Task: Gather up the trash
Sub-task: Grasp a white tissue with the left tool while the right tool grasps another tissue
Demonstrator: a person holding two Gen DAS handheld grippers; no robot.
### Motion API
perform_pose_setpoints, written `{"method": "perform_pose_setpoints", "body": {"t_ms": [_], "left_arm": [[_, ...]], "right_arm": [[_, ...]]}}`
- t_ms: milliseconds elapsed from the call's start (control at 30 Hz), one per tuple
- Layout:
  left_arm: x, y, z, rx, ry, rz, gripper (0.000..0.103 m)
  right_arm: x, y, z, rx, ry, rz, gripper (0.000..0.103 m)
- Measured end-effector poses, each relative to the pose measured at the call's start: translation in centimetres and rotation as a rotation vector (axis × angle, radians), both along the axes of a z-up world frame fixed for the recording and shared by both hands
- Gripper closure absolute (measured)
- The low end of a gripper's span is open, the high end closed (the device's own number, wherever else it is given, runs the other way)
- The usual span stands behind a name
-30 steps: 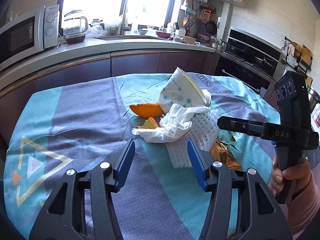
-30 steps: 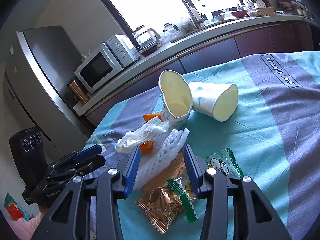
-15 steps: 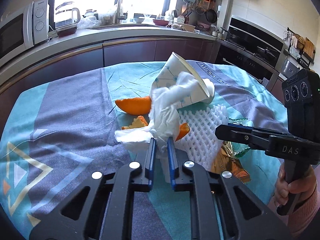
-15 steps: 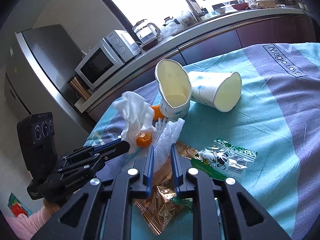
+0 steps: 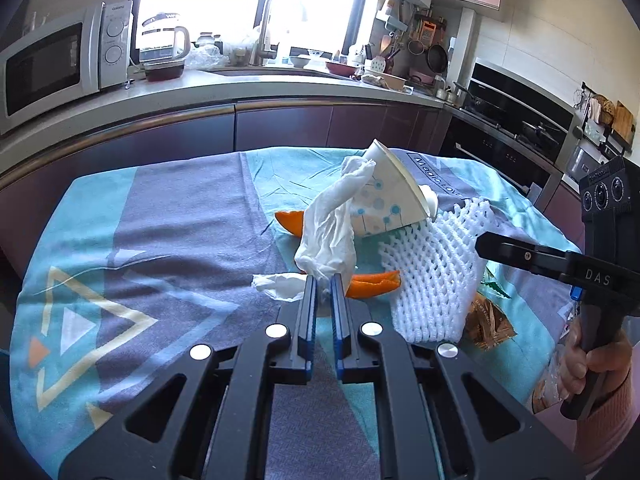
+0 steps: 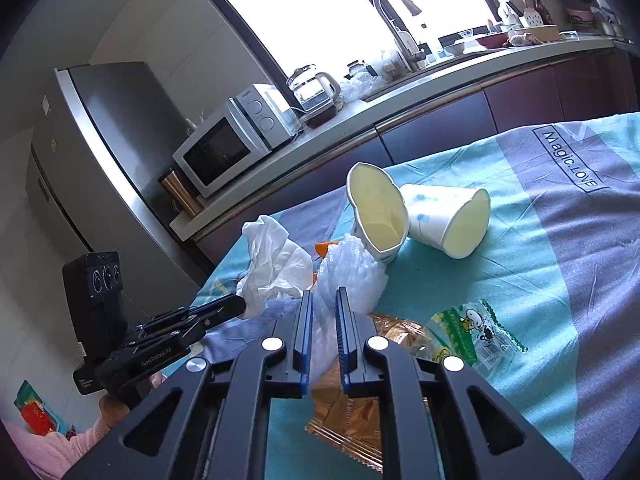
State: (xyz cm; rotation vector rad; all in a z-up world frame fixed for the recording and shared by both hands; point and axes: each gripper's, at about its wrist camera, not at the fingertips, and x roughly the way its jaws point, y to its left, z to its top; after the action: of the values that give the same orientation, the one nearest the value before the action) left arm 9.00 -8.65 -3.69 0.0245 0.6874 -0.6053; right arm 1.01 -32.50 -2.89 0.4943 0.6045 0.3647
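Note:
My left gripper is shut on a crumpled white tissue, which stands up from the tablecloth in front of a tipped paper cup. The right wrist view shows the same tissue at the left gripper's tip. My right gripper has its jaws closing, pinching the white foam net between the pads. The net hangs raised from the right gripper. Orange peel lies under the tissue.
Two paper cups lie on the teal and grey tablecloth. A brown wrapper and a green snack wrapper lie near my right gripper. Another orange peel sits behind the tissue. Kitchen counters stand beyond.
Both grippers went from open to closed. The left one took the tissue and pulled it up; the right one took the foam net and raised it off the wrappers.

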Motion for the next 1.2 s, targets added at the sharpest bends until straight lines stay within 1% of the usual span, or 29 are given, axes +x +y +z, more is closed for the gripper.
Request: {"method": "perform_pose_setpoints", "body": {"t_ms": [300,567,800,933,1200], "left_arm": [[-1.8,4.1,1.3,-0.035,-0.024,0.032,0.096],[-3.3,7.6,1.6,-0.052,-0.028,0.076,0.096],[-4.7,10.9,1.8,-0.066,-0.028,0.132,0.096],[-5.4,12.6,2.1,-0.086,-0.029,0.163,0.096],[-6.9,15.2,2.7,-0.095,-0.048,0.211,0.096]], "right_arm": [[-1.0,0.6,1.9,0.04,-0.061,0.037,0.093],[-0.9,2.9,2.8,0.055,-0.087,0.101,0.093],[-0.4,5.6,2.9,0.069,-0.088,0.167,0.093],[0.1,7.3,2.6,0.074,-0.078,0.205,0.093],[0.9,10.6,2.5,0.085,-0.067,0.283,0.093]]}}
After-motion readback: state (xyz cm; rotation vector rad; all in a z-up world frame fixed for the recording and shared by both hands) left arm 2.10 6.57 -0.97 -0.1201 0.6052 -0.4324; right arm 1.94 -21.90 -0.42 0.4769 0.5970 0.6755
